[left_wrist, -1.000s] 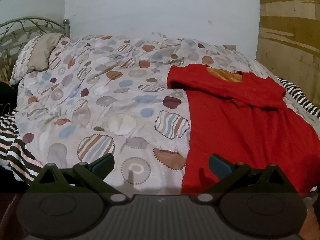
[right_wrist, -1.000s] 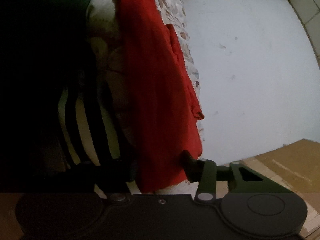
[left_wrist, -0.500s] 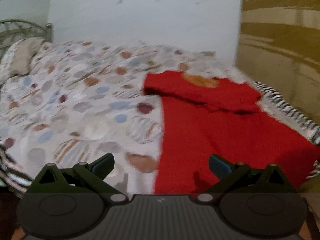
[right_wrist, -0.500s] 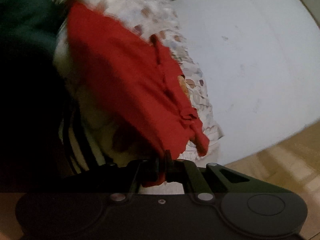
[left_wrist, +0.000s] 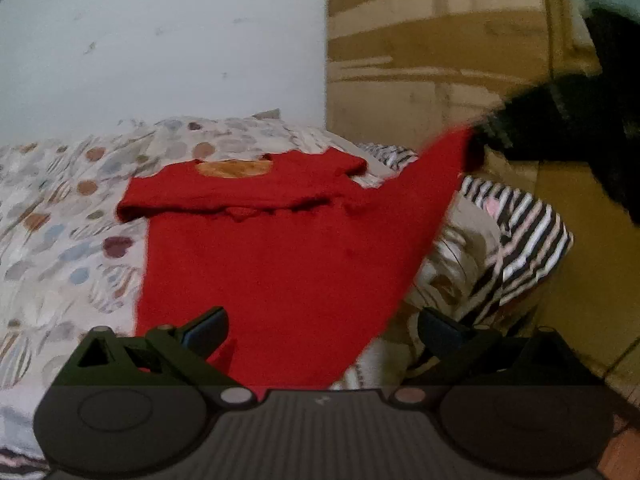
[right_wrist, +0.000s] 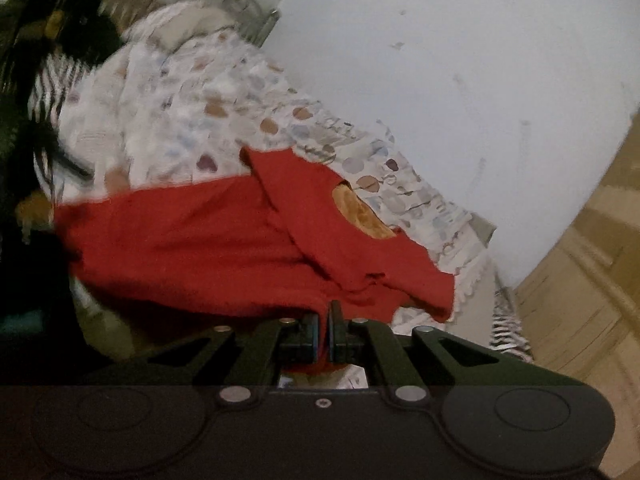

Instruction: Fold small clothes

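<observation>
On the bed [left_wrist: 60, 208], the red shirt [left_wrist: 272, 256] lies spread out. Since a second ago the right gripper [right_wrist: 323, 322] has closed its fingers on the hem corner and lifted it, starting a fold; the left gripper [left_wrist: 320, 332] stays wide open, empty.

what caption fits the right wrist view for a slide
Right tool shut on the hem of a red shirt, lifting it off the patterned bedspread.
</observation>
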A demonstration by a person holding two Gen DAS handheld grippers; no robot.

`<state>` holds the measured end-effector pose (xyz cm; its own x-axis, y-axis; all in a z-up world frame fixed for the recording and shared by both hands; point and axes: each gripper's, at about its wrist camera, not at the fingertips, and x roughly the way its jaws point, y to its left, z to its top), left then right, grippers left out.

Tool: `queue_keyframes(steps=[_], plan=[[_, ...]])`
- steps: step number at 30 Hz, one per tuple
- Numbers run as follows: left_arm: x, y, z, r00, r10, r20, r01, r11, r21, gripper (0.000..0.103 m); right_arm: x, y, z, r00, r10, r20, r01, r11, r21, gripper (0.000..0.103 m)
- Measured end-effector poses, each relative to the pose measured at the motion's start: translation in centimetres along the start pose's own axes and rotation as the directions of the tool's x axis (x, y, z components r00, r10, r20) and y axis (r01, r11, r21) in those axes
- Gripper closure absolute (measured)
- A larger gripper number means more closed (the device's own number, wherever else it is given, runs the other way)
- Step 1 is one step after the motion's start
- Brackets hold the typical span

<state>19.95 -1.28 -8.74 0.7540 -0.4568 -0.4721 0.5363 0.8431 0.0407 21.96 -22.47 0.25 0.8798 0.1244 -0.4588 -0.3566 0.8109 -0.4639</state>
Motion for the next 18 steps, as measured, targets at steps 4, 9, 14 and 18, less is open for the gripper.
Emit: queue_keyframes(steps=[4, 9, 14, 18], plan=[[2.6, -3.0, -0.1, 0.999, 0.053, -0.010, -0.051, 0.992, 0.113, 0.000, 0.4, -1.1, 1.5, 1.000, 0.020, 0.012, -0.021, 0.998, 0.059, 0.100], [6.2, -4.8, 0.5, 0.977, 0.212, -0.013, -0.205, 0.961, 0.187, 0.001, 0.7, -1.7, 2.2, 0.999, 0.029, 0.028, -0.032, 0.994, 0.107, 0.100], [6.8, -3.2, 0.8, 0.962, 0.273, -0.029, -0.267, 0.955, 0.127, 0.006, 0.6, -2.0, 2.3, 0.999, 0.017, 0.046, -0.023, 0.991, 0.134, 0.100], [6.1, -1.6, -0.2, 0.944, 0.326, -0.058, -0.314, 0.937, 0.157, 0.009, 0.4, -2.6, 2.2, 0.998, 0.004, 0.062, -0.014, 0.987, 0.163, 0.100]])
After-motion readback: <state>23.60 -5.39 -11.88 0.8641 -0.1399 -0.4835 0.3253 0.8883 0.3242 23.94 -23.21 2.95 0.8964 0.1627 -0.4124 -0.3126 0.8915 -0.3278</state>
